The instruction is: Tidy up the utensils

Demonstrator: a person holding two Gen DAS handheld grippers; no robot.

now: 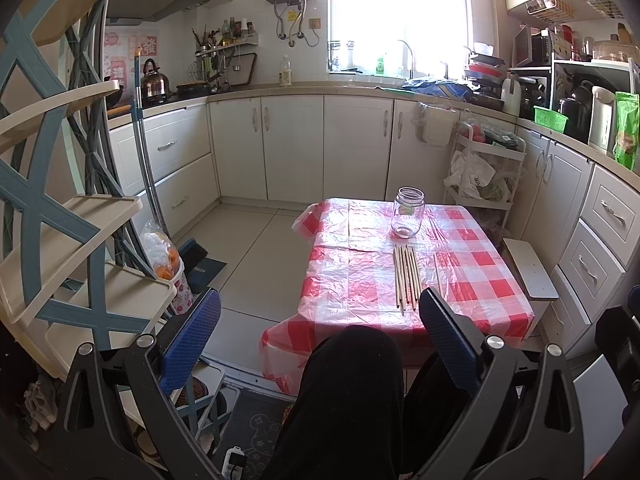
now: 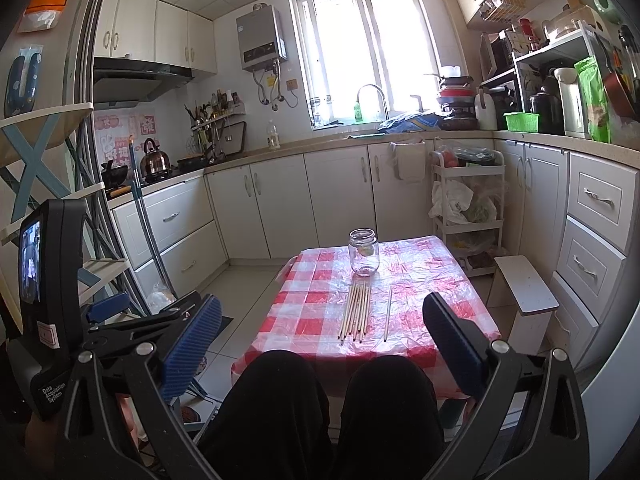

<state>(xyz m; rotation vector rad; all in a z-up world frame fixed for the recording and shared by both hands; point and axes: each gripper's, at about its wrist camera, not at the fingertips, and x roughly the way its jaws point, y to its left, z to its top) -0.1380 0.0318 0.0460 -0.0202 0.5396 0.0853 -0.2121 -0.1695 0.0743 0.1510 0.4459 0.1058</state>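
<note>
Both grippers, the left gripper (image 1: 320,336) and right gripper (image 2: 322,340), are waiting spread wide, holding nothing. Chopsticks (image 2: 355,311) are lying on the table (image 2: 460,268), the jar (image 2: 363,252) at their 12 o'clock. Next probably means pinching one stick.

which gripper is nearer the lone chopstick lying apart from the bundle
Right, though only slightly. The right gripper faces the lone chopstick almost head-on; the left gripper sits off to its left.

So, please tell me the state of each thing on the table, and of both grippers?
Clear glass jar: upright, no lid.
Bundle of wooden chopsticks: flat on the checked tablecloth.
Single chopstick: flat, apart.
Left gripper: open, empty.
Right gripper: open, empty.
</note>
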